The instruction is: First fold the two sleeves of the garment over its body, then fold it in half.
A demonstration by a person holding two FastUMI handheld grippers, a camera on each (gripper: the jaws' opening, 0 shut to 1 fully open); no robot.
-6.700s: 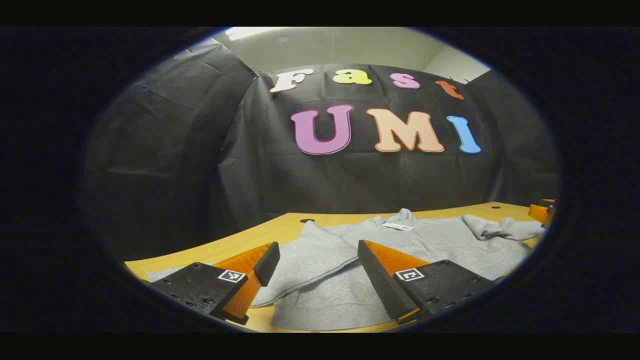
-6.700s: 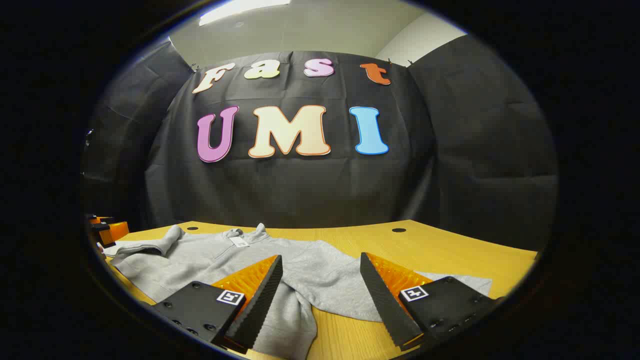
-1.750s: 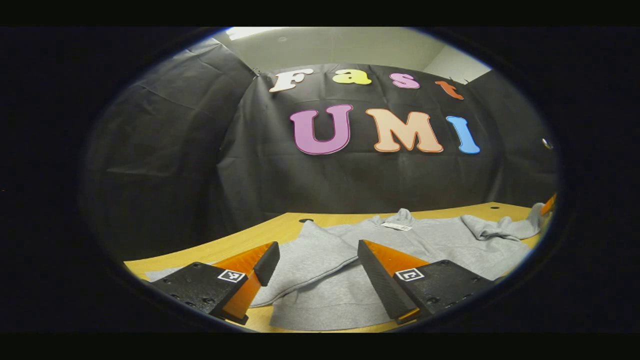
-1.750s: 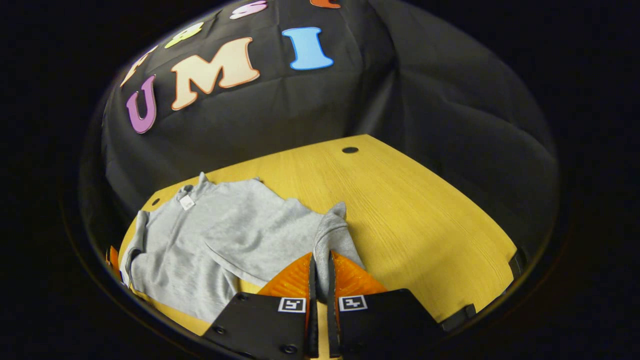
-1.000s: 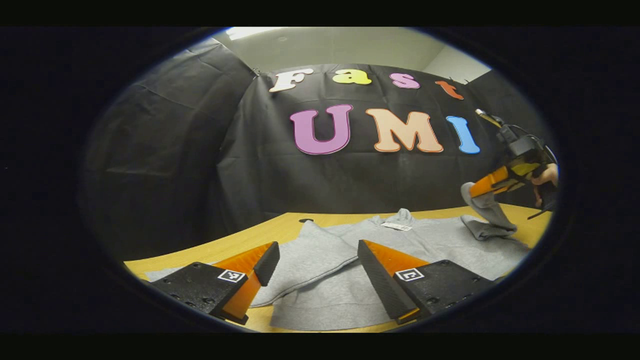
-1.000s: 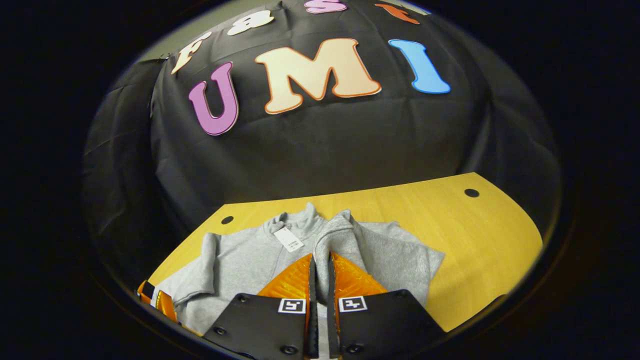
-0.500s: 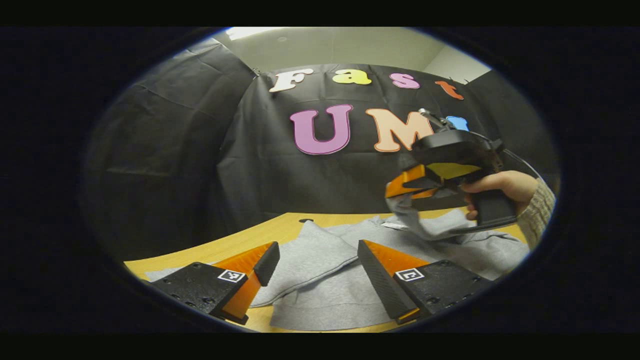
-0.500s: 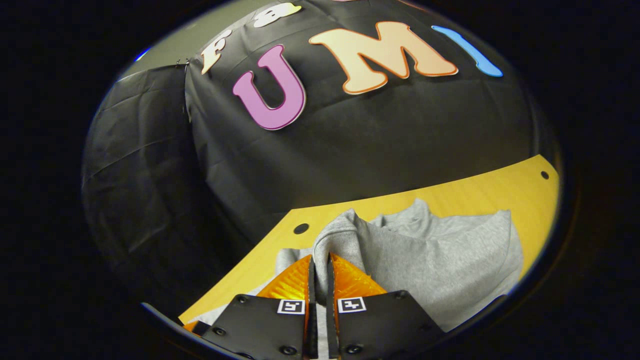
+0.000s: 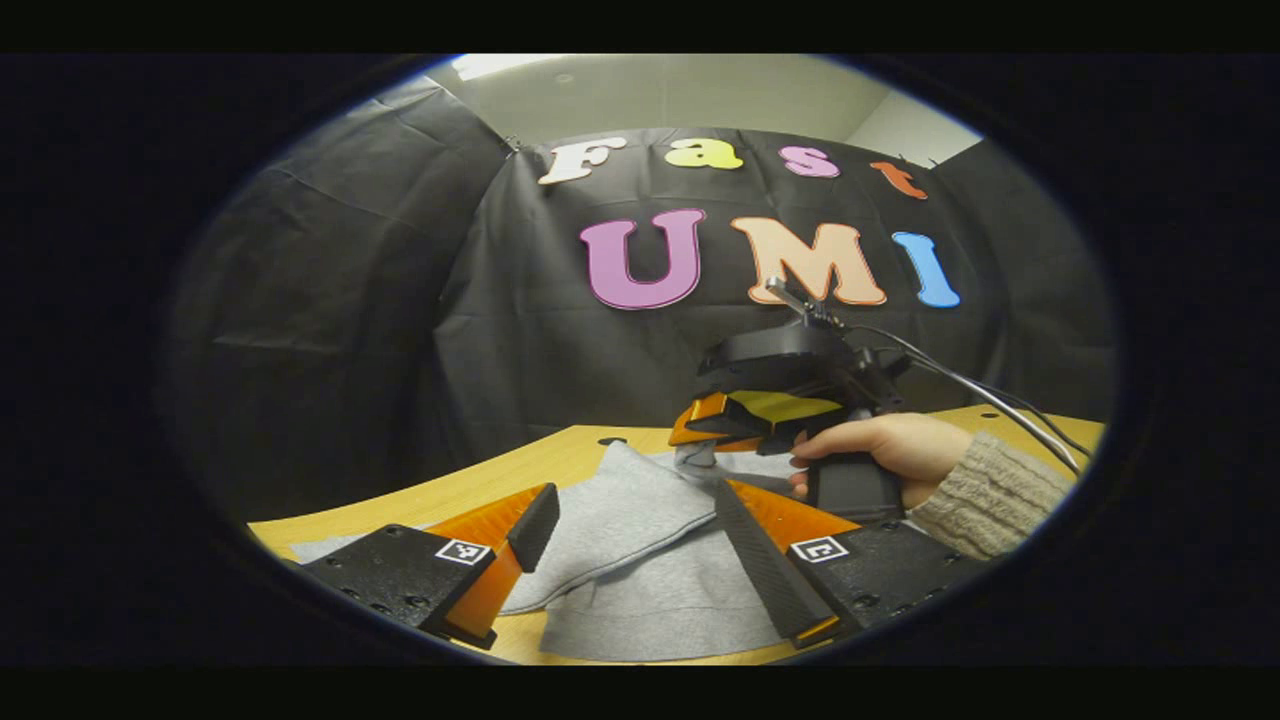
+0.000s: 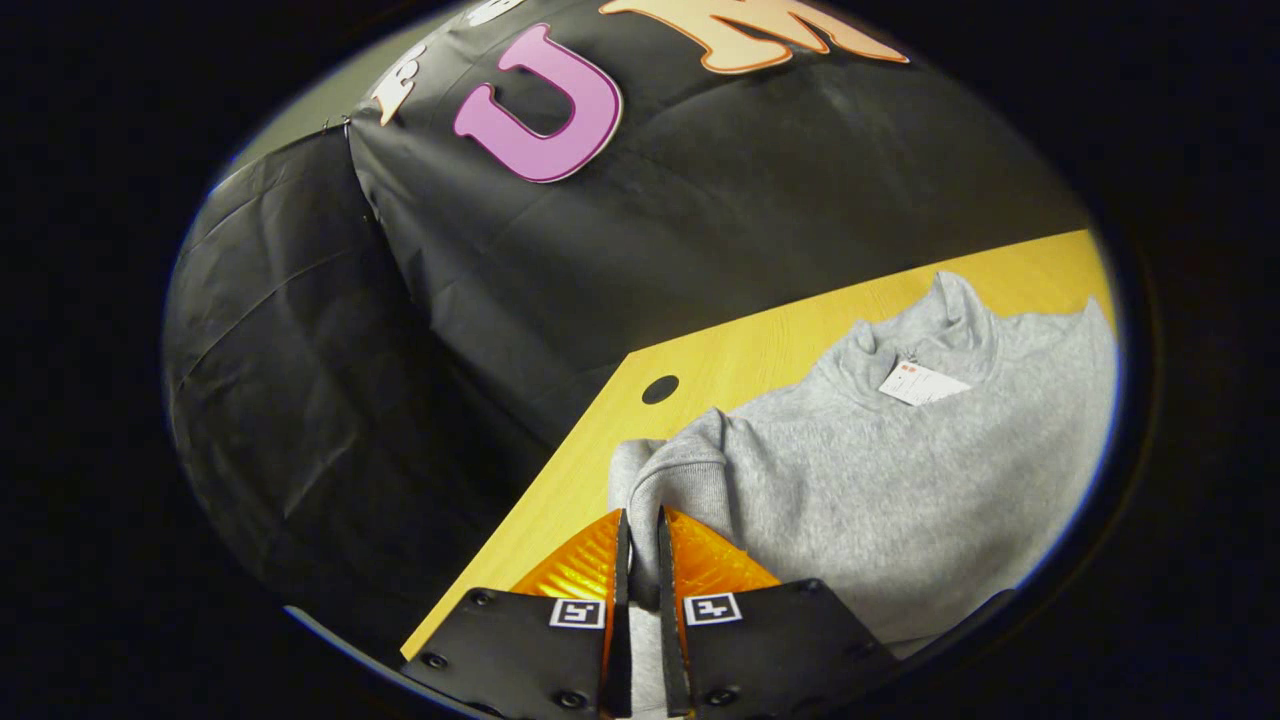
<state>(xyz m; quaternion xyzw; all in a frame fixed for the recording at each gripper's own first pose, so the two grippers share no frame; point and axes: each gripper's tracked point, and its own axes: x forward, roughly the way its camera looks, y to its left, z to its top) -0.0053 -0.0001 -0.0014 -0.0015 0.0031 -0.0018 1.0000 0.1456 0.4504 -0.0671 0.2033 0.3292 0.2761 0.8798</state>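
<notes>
Tongs, right (image 10: 640, 545): clamped tight on a gray sleeve (image 10: 668, 470), lower centre of the right gripper view.
Tongs, left (image 9: 625, 545): gaping wide, holding nothing, lower centre.
Bench (image 10: 740, 355): carries the garment (image 10: 900, 480) at lower right.
Progress: one sleeve being laid over the body; other sleeve and halving remain, I judge.
Views: left gripper view adds the hand (image 9: 885, 455) gripping the handle.

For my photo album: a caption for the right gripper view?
Right gripper pinching a grey sweatshirt's sleeve over a yellow table.
</notes>
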